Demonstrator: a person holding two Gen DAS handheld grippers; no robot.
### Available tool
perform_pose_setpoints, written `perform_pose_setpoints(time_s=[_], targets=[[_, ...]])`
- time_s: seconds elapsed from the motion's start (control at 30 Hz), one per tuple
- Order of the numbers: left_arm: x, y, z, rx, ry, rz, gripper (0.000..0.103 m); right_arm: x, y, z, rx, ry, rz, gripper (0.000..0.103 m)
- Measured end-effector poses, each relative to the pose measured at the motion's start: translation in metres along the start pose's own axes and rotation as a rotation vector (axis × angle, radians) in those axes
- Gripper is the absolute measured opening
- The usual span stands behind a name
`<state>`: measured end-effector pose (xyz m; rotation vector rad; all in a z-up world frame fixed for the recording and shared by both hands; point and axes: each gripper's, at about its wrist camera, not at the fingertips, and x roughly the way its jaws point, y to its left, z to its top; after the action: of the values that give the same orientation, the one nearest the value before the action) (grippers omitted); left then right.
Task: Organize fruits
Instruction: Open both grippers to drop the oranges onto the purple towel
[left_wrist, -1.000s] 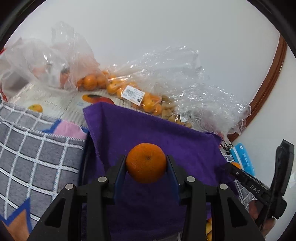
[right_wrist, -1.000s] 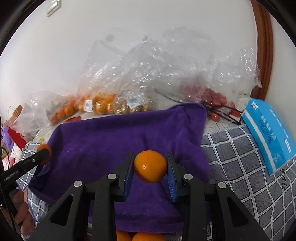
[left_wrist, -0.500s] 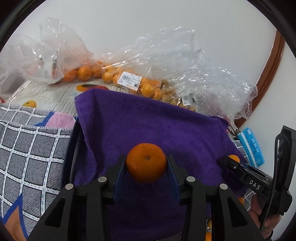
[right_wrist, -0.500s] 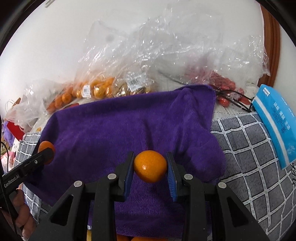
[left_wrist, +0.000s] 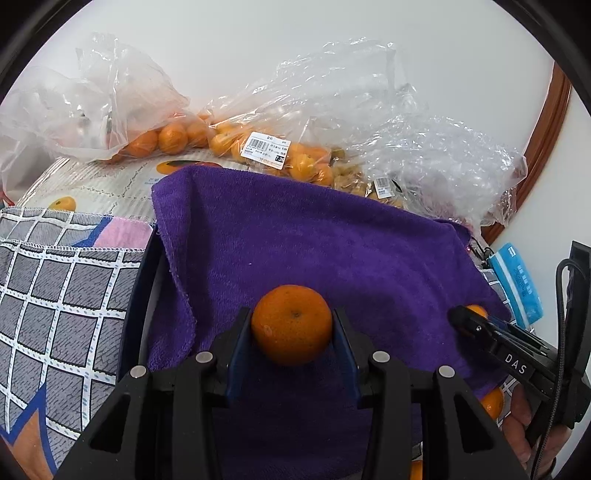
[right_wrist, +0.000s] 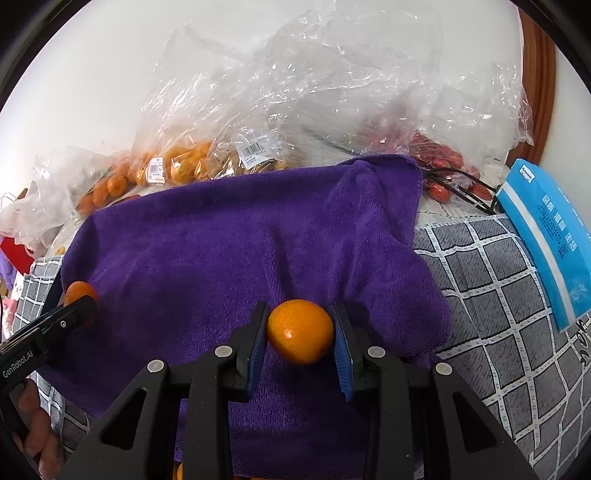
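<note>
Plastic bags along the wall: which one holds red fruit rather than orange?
The clear bag of red fruit at the right end, beside the blue packet. The labelled bags to its left hold orange fruit.

A purple towel (right_wrist: 229, 243) covered the centre, a grey checked cloth (right_wrist: 495, 295) lay lower right, and what looked like a blue packet (right_wrist: 550, 236) sat at right.

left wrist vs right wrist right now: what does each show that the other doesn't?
Left wrist only: the pink patch on the checked cloth and the fruit-printed sheet.

Right wrist only: the bag of red fruit and the whole blue packet.

Both: the purple towel, the bagged oranges, and a mandarin in each gripper, left and right.
</note>
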<state>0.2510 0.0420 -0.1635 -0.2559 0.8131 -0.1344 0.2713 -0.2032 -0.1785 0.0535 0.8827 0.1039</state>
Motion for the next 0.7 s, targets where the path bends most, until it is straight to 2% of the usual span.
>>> perform_pose_setpoints(time_s=[0.1,0.33,0.43,0.5,0.6,0.7], targets=[[0.001,0.0,0.0,0.003,0.004,0.004,0.04,-0.001,0.0,0.0,0.001,-0.004,0.0,0.035],[0.001,0.001,0.001,0.006,0.008,-0.007,0.041,-0.007,-0.007,0.002,0.036,-0.015,0.014,0.053],[0.001,0.003,0.001,0.001,0.009,-0.013,0.041,-0.013,-0.009,0.001,0.04,-0.035,0.016,0.057],[-0.004,0.004,0.001,-0.005,-0.008,-0.033,0.043,-0.017,-0.008,0.002,0.038,-0.046,0.005,0.059],[-0.014,0.003,0.002,0.0,-0.053,-0.044,0.048,-0.024,-0.006,0.002,0.029,-0.088,-0.027,0.068],[-0.019,0.002,0.002,0.0,-0.07,-0.053,0.048,-0.028,-0.006,0.001,0.027,-0.11,-0.039,0.068]])
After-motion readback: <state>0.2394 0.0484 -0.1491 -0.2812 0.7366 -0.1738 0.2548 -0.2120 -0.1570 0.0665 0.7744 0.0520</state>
